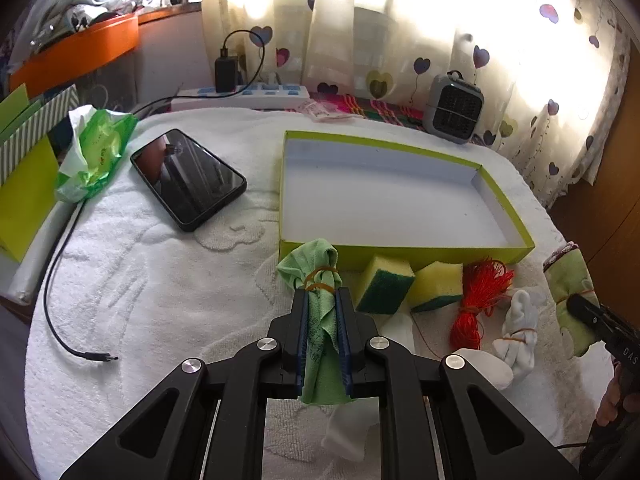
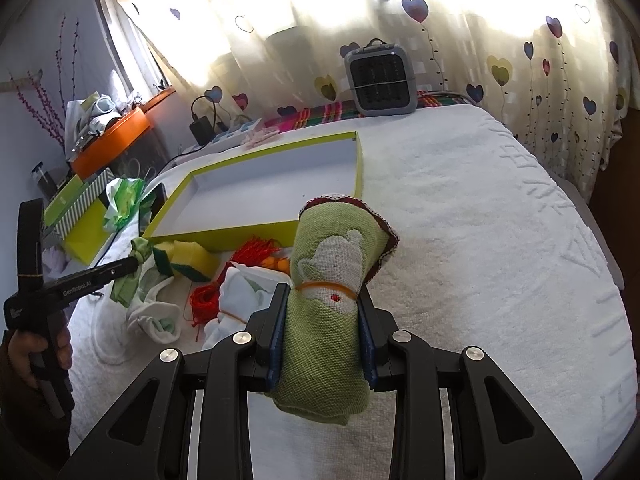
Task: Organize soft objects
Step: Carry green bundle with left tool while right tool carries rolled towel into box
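My left gripper (image 1: 323, 294) is shut on a thin green cloth roll (image 1: 318, 276) bound with rubber bands, held just in front of the near wall of the lime-green box (image 1: 404, 246). My right gripper (image 2: 323, 292) is shut on a thick green knitted cloth roll (image 2: 340, 256) with a white pattern and dark red edging, held above the white towel. The box (image 2: 256, 232) is white inside and holds nothing. Two yellow-green sponges (image 1: 384, 284), a red string bundle (image 1: 478, 296) and a white banded cloth (image 1: 518, 332) lie before the box.
A black phone (image 1: 188, 178), a green tissue pack (image 1: 96, 152) and a black cable (image 1: 60, 312) lie left on the towel. A power strip (image 1: 248, 94) and a grey fan (image 1: 454, 108) stand at the back. Green boxes (image 1: 24, 176) stand far left.
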`<state>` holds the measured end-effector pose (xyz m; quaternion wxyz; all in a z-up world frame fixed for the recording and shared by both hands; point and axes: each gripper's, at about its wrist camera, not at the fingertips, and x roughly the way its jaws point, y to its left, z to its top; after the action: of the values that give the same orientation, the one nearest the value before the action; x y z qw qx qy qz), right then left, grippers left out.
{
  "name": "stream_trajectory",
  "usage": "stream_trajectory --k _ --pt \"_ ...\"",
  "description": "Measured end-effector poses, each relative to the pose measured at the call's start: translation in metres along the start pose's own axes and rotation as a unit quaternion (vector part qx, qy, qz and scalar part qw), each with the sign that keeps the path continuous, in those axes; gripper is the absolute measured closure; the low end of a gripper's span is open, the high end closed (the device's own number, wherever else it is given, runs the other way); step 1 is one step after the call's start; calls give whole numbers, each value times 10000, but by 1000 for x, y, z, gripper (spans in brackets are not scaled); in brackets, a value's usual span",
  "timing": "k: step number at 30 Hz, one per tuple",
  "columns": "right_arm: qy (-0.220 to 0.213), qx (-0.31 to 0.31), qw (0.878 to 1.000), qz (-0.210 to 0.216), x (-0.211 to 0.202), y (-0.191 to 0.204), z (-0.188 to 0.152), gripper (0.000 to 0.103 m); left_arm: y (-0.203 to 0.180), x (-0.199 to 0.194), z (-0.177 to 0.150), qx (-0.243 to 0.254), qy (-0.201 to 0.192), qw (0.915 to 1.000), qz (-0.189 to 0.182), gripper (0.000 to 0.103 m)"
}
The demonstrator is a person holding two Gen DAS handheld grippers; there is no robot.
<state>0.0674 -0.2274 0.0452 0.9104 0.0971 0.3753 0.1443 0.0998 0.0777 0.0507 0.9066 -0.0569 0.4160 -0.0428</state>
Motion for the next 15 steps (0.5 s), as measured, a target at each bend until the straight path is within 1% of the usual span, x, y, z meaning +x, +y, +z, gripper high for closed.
stream_trajectory --k 7,15 --pt "-114 -169 9998 -6 -6 8 15 71 -2 -10 15 29 -99 9999 -105 91" --pt "-215 -398 9990 2 1 17 47 71 -5 -3 43 93 -168 9995 -268 91"
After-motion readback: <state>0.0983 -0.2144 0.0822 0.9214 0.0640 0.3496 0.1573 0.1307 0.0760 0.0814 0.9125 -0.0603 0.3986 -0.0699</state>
